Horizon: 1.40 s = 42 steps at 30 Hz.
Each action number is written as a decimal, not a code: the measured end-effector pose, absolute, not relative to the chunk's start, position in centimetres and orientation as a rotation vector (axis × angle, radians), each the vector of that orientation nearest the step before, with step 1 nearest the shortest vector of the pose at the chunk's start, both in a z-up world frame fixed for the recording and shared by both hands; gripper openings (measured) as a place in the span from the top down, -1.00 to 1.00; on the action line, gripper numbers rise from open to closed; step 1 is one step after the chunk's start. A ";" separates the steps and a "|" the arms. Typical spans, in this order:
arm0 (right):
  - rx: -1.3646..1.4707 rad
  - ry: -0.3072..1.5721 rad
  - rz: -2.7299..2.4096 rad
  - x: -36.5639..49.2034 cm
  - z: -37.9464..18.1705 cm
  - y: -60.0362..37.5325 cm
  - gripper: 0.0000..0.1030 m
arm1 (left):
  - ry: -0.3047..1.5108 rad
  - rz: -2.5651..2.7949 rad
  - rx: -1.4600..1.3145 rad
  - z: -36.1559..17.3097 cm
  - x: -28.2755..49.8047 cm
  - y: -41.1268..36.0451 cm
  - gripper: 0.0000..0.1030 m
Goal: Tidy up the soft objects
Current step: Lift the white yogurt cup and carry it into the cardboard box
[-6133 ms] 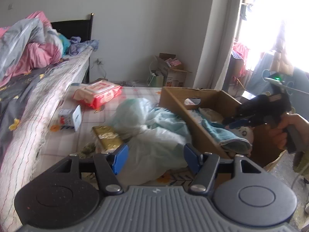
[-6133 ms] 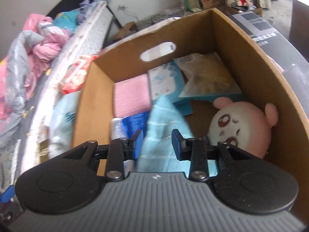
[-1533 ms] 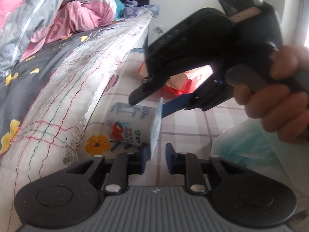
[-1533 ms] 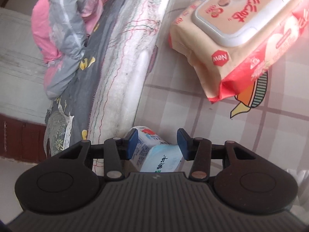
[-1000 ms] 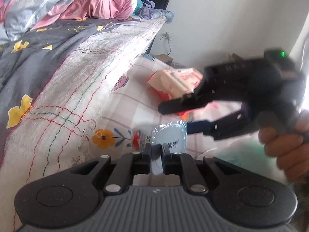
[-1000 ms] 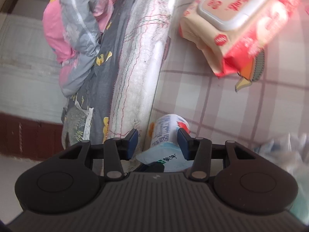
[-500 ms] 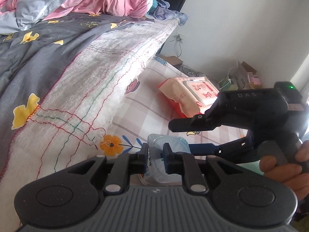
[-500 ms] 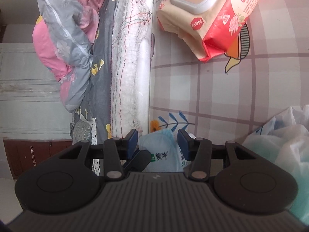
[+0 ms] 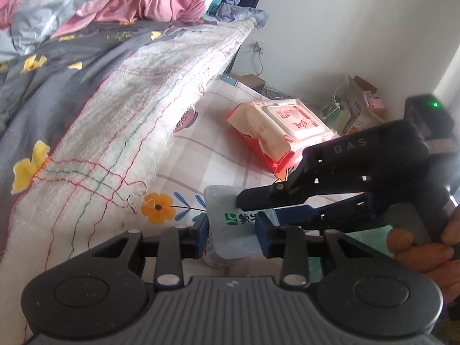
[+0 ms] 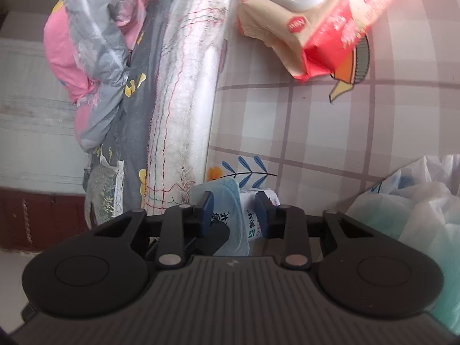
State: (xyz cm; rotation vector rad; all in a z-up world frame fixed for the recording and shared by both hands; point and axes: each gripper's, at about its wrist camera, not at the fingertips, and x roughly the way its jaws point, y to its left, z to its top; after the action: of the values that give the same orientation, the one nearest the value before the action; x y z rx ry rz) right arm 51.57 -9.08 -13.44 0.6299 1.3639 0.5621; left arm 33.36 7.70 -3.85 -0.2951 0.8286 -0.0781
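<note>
Grey quilted bedding [image 9: 57,66] with yellow patches dominated the scene, heaped with pink and pale satin covers, and a fuzzy white blanket [image 9: 120,132] stitched in red and green thread hung down its side. Below it lay the checked floor mat [image 9: 207,166], smooth and printed with an orange flower. On the mat, well apart from my grippers, sat a plump pack of wet wipes [image 9: 276,132] in cream and red film with a hard white flip lid. Crinkled white and teal plastic bags [image 10: 417,215] bulged at my right.

Smallest was the piece I was working on: a pale blue, glossy, flat soft pouch [image 9: 230,224] with green print, lying just beside a small white carton at the foot of the blanket. I judged this to be a handover. My left gripper [image 9: 231,234] was opening, its blue pads parted narrowly with the pouch between them and no longer squeezing it. My right gripper [image 10: 233,210] was closing on the same pouch from the side; in the left view its black finger lay across the pouch's top edge, though I could not tell whether the pads were pressing yet.

Next, I thought, the right would need a firm pinch before the left backed away, since slick film slides easily.
</note>
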 end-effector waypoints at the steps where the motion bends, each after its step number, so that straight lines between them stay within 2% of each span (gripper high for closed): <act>1: 0.627 1.360 0.560 51.5 -13.3 -9.1 0.46 | 0.828 -0.074 -0.287 -3.8 33.3 7.5 0.35; 11: 0.619 1.345 0.562 50.0 -11.3 -9.0 0.47 | 0.809 -0.063 -0.242 -1.5 31.9 7.0 0.40; 25: 0.659 1.183 0.623 42.5 -1.5 -11.7 0.47 | 0.653 -0.127 -0.204 6.9 24.7 5.1 0.40; 35: 0.733 1.026 0.497 30.0 4.3 -22.8 0.47 | 0.618 -0.374 -0.181 10.4 17.9 -3.0 0.41; 42: 0.810 0.957 0.335 20.5 3.8 -32.7 0.47 | 0.677 -0.578 -0.125 9.5 14.8 -12.0 0.41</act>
State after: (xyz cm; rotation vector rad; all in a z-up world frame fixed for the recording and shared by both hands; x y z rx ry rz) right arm 20.50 -32.73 3.79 0.8098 0.9572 0.3347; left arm 14.79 -11.96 9.53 -0.1245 0.6769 -0.5781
